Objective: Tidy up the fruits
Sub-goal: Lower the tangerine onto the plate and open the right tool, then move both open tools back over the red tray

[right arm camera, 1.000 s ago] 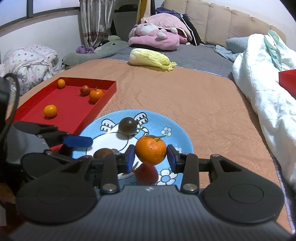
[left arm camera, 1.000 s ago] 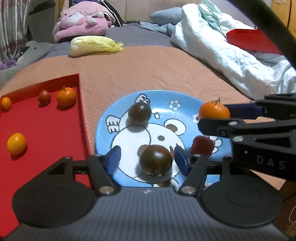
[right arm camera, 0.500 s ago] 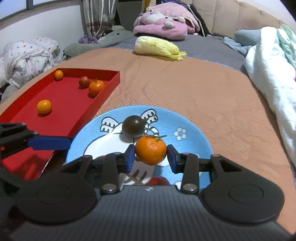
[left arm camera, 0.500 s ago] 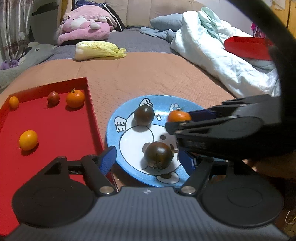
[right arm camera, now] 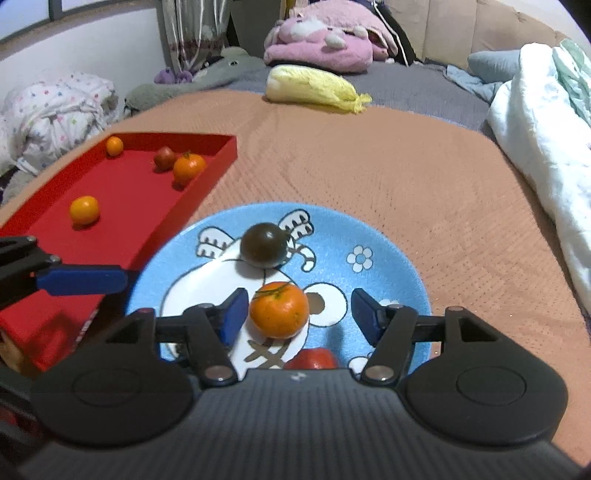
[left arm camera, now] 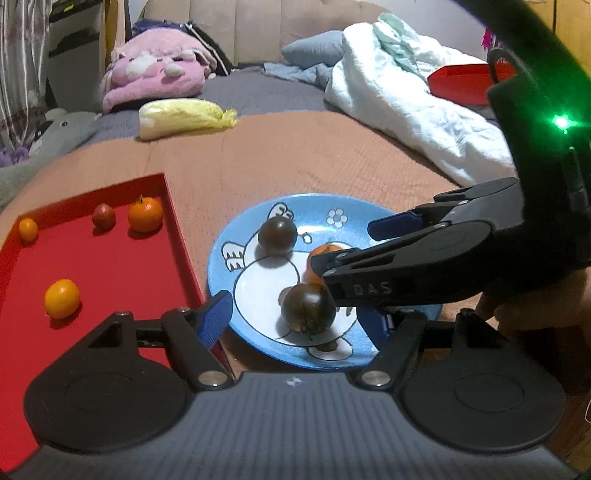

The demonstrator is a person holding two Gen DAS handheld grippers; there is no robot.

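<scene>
A blue cartoon plate (right arm camera: 391, 254) lies on the orange bedspread. On it are a tangerine (right arm camera: 279, 309), a dark tomato (right arm camera: 264, 244) further back and a red fruit (right arm camera: 312, 360) at the near rim. My right gripper (right arm camera: 295, 312) is open, its jaws wide on either side of the tangerine, which rests on the plate. In the left wrist view a second dark tomato (left arm camera: 308, 307) lies on the plate (left arm camera: 236, 254) between the fingers of my open left gripper (left arm camera: 295, 317). The right gripper crosses over the plate there and half hides the tangerine (left arm camera: 321, 254).
A red tray (left arm camera: 107, 269) left of the plate holds two small oranges, a tangerine (left arm camera: 145, 213) and a small red fruit (left arm camera: 103, 216). A cabbage (right arm camera: 314, 86), a pink plush (right arm camera: 321, 35) and a white duvet (right arm camera: 543, 122) lie further back. Another red tray (left arm camera: 461, 83) sits at far right.
My right gripper has opened and let go of the tangerine, which now rests on the plate. My left gripper has drawn back a little and stays open.
</scene>
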